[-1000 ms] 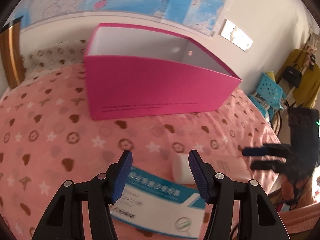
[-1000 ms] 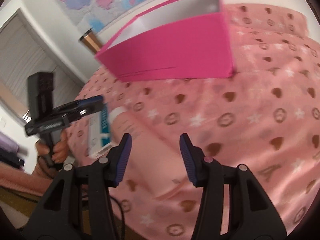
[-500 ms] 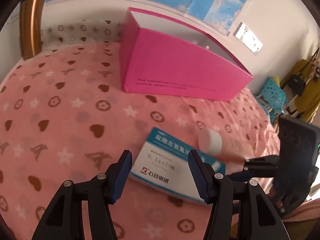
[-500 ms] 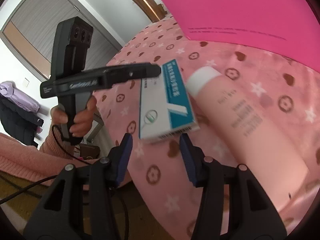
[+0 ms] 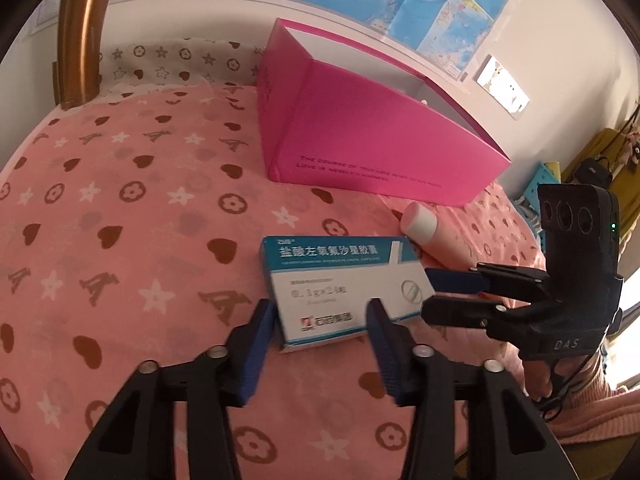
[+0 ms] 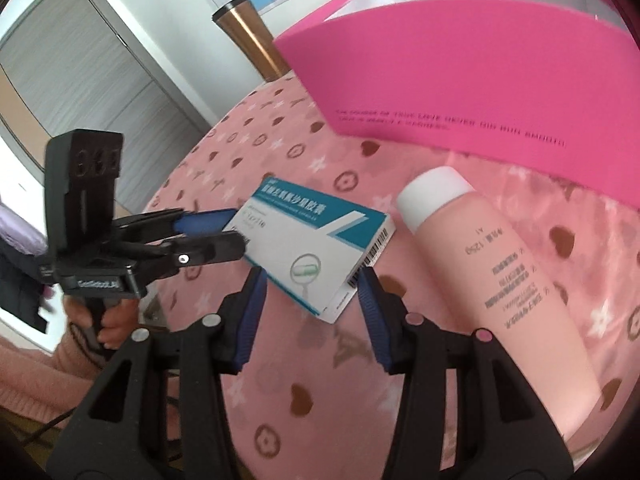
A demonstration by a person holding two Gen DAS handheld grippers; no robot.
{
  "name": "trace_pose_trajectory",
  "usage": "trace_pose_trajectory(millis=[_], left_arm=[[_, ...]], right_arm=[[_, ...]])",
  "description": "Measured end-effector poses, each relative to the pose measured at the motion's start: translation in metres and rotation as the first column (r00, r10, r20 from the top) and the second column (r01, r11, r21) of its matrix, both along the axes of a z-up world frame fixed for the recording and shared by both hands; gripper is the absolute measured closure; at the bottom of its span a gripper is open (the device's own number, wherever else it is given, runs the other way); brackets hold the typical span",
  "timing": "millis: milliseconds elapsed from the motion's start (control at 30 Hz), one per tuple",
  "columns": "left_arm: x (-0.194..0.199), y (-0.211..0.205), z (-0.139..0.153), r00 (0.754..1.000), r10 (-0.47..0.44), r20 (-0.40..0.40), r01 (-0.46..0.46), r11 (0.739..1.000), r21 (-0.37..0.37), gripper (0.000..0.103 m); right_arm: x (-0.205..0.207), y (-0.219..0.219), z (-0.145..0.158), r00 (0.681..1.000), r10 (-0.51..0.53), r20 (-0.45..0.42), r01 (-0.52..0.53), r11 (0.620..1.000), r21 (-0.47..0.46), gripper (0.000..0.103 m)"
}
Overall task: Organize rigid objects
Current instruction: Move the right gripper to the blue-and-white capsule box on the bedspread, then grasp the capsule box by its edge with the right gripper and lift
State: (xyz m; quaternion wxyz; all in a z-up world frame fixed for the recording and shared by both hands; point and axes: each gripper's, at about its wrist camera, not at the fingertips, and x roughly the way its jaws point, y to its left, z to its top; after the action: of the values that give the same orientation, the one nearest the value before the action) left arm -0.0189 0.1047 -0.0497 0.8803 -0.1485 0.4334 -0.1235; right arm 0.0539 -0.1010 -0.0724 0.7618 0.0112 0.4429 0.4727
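Pink bedspread (image 5: 120, 208): bottle (image 5: 432, 236) beside medicine box (image 5: 336, 280)

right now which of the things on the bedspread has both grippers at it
The white and teal medicine box: both grippers flank its ends. The pink bottle lies beside it untouched, and the magenta box stands farther back.

Flat white-and-teal cardboard medicine box (image 5: 340, 286) lies face up on bed, near front of open magenta cardboard box (image 5: 372, 148). Pink plastic bottle with white cap (image 6: 500, 276) lies on side just beside medicine box, cap toward magenta box.
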Motion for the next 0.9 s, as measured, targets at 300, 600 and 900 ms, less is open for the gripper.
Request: trace_pose_trajectory(millis=[300,600,900], left_arm=[[0.005,0.003,0.002,1.0,0.005,0.002,-0.005,1.0,0.005,0.058],[0.006,-0.003,0.015,0.999,-0.018,0.045,0.018,1.0,0.019,0.058],[0.008,-0.004,0.013,0.999,-0.021,0.04,0.02,0.999,0.035,0.052]], right_arm=[[0.013,0.011,-0.003,0.999,-0.04,-0.001,0.04,0.999,0.002,0.053],[0.015,0.005,0.012,0.998,-0.055,0.038,0.054,0.998,0.025,0.053],[0.012,0.002,0.018,0.999,-0.02,0.03,0.019,0.999,0.028,0.053]])
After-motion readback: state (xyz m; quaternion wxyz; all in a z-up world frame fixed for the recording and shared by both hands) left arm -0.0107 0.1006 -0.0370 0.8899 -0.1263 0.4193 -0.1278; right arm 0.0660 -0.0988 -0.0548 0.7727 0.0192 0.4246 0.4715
